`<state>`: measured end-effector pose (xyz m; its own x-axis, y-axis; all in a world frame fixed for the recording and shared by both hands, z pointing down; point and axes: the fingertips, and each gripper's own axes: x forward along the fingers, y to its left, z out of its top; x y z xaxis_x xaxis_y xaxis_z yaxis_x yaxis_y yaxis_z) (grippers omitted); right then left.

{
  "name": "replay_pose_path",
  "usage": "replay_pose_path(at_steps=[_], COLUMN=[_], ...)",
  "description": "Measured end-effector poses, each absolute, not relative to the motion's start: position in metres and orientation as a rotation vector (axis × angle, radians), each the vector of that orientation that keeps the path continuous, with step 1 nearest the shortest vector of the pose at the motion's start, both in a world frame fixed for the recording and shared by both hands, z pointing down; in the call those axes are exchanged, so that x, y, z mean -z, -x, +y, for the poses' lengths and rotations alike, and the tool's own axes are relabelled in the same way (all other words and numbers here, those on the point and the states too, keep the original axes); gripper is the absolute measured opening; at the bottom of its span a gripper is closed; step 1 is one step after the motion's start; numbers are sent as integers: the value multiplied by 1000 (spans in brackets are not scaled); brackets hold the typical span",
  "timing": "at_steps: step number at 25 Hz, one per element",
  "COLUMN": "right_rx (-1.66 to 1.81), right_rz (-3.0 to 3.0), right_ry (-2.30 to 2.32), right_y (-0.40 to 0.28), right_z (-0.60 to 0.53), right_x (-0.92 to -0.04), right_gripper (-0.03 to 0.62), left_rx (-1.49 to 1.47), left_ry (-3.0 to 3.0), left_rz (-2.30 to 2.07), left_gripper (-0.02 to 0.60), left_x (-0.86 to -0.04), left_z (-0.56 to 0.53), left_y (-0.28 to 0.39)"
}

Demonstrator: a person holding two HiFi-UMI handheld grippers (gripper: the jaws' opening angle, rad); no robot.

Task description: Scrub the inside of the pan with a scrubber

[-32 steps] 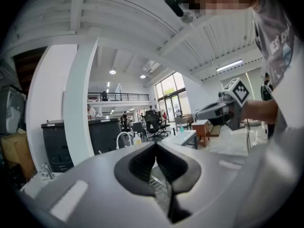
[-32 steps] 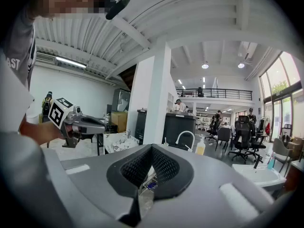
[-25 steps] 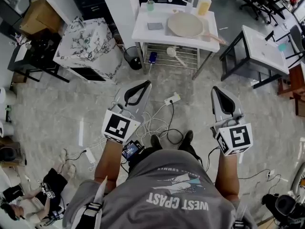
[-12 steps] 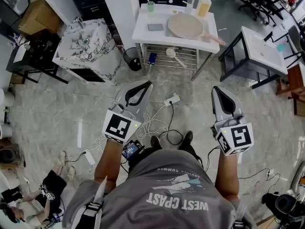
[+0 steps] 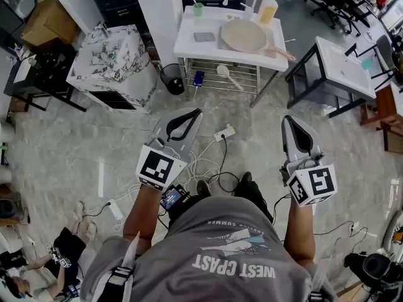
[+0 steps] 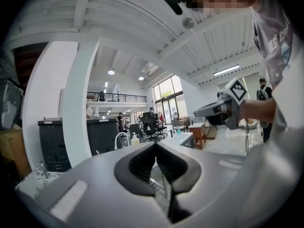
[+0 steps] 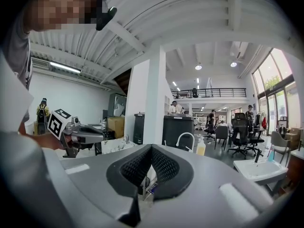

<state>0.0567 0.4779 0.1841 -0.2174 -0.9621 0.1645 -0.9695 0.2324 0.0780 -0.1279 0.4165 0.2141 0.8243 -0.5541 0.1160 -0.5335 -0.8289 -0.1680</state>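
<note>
Two claws, both clenched on nothing.

- Left claw [image 6: 155, 144]: tips meet in its own view, nothing btwn them. Only floor and a bit of rack show thru the hollow behind the tips.
- Right claw [image 7: 151, 145]: same, tips together, empty.
- Head view: both claws held out over the grey floor [image 5: 75, 150], pointing to 12 o'clock, side by side and well apart from each other.
- Pan [image 5: 244, 33]: round, tan, lies on the white worktop [image 5: 189, 41] at 12 o'clock, well apart from both claws. Its wooden handle [image 5: 281, 51] runs toward 4 o'clock, past the worktop edge.
- Grey square pad [image 5: 204, 35]: flat on the worktop at the pan's 9 o'clock, just beside it. Touching or not, can't tell.
- Yellow bottle [image 5: 269, 7] at the pan's 1 o'clock; green cup [image 5: 198, 8] at its 10 o'clock, back corner.
- Wire shelf [image 5: 252, 80] under the worktop carries a pale ladle [image 5: 228, 73].
- Floor: white cables and a power strip [image 5: 225, 132] lie btwn the two claws.
- Marbled cabinet [image 5: 113, 61] at the wearer's 10 o'clock; second white table [image 5: 343, 65] at 2 o'clock.
</note>
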Motion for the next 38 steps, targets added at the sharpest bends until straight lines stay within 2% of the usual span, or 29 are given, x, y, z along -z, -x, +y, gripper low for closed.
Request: replay_pose_path(at_steps=[11,27,38], right_rx=[-83,-139,-196], right_rz=[-2458,-2666,-2720], right_ry=[-1775,-1493,-1421], right_y=[-90,-213,-272], right_z=[430,266,219], right_x=[-199,-215,-234], right_gripper=[-2,-1,0], left_rx=[317,432,509], left_ry=[2857,2767,2728], left_rz=[956,1201,1253], left_gripper=[3,2,3], left_x=[-229,-235,-241], left_z=[382,263,223], left_y=[102,-35,-96])
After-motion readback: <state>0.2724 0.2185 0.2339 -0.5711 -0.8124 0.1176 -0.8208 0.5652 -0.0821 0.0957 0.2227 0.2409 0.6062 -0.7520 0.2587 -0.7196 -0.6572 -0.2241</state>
